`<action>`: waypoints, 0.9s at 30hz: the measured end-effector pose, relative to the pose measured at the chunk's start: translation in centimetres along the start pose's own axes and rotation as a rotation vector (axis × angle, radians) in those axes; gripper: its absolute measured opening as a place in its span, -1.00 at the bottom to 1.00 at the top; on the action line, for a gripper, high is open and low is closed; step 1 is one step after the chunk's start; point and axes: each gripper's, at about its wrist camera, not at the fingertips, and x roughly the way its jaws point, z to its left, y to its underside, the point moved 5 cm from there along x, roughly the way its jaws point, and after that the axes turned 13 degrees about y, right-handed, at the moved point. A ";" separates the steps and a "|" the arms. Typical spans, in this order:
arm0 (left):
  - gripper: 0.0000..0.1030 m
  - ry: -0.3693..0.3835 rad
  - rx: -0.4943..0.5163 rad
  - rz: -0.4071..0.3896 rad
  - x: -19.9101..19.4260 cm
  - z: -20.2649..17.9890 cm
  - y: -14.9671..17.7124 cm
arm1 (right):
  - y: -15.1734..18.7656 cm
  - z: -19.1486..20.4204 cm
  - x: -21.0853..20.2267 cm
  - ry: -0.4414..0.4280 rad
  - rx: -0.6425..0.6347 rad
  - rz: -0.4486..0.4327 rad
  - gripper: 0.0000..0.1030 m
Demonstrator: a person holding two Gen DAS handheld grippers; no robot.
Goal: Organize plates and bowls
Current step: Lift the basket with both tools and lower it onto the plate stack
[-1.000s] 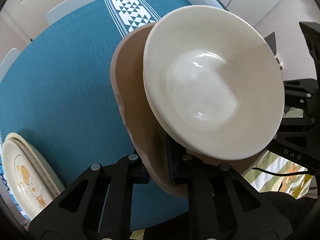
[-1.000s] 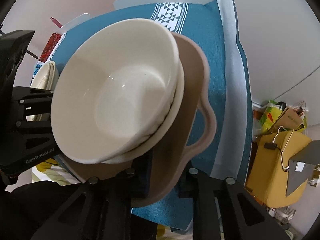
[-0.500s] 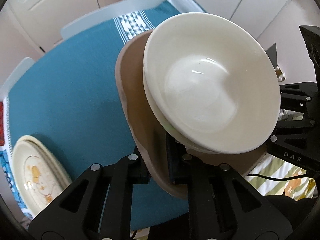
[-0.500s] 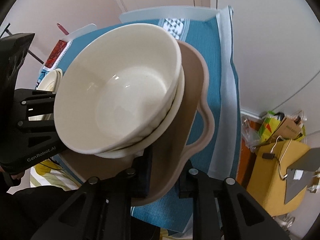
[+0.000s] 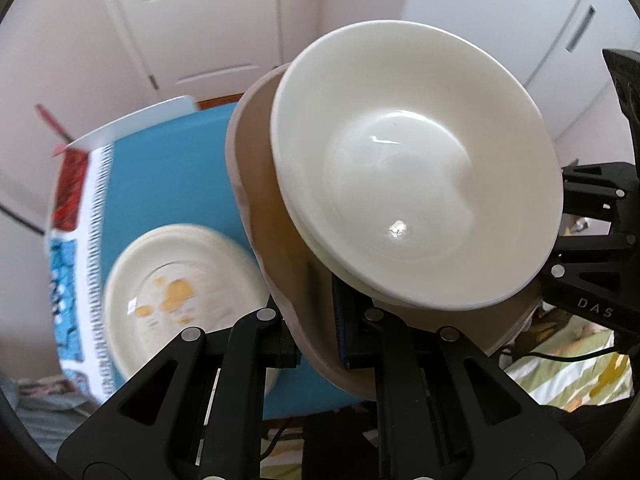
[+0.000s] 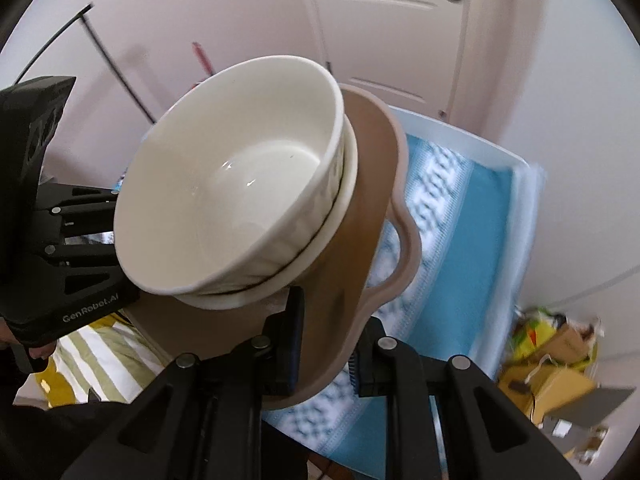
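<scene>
Bowls above blurred plates

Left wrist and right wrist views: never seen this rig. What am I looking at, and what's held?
No robot arm here: a person holds two-finger tongs in each hand, each with a fisheye camera looking along its fingers. The left tongs and right tongs each clamp an edge of one brown tray, seen from opposite sides. On it sit two nested white bowls. Below, a teal tablecloth carries a blurred stack of cream plates with a yellow print.
</scene>
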 end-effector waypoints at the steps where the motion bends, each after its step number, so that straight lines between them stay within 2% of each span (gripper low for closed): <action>1: -0.80 -0.008 -0.009 0.000 -0.6 1.0 0.6 | -0.4 0.8 0.0 -0.006 -0.010 -0.004 -0.66; 8: -0.80 -0.010 -0.045 0.019 -3.4 7.7 2.6 | -2.4 8.2 1.4 -0.035 -0.064 0.008 -0.66; 14: -0.80 0.008 -0.020 0.066 -3.9 13.6 4.5 | -3.4 14.0 3.7 -0.030 -0.018 0.051 -0.66; 19: -0.80 0.033 0.041 0.113 -2.6 17.0 5.9 | -3.4 17.0 5.9 -0.008 0.039 0.084 -0.66; 27: -0.80 0.061 0.096 0.147 0.0 18.9 7.4 | -2.1 19.0 9.0 0.035 0.118 0.110 -0.66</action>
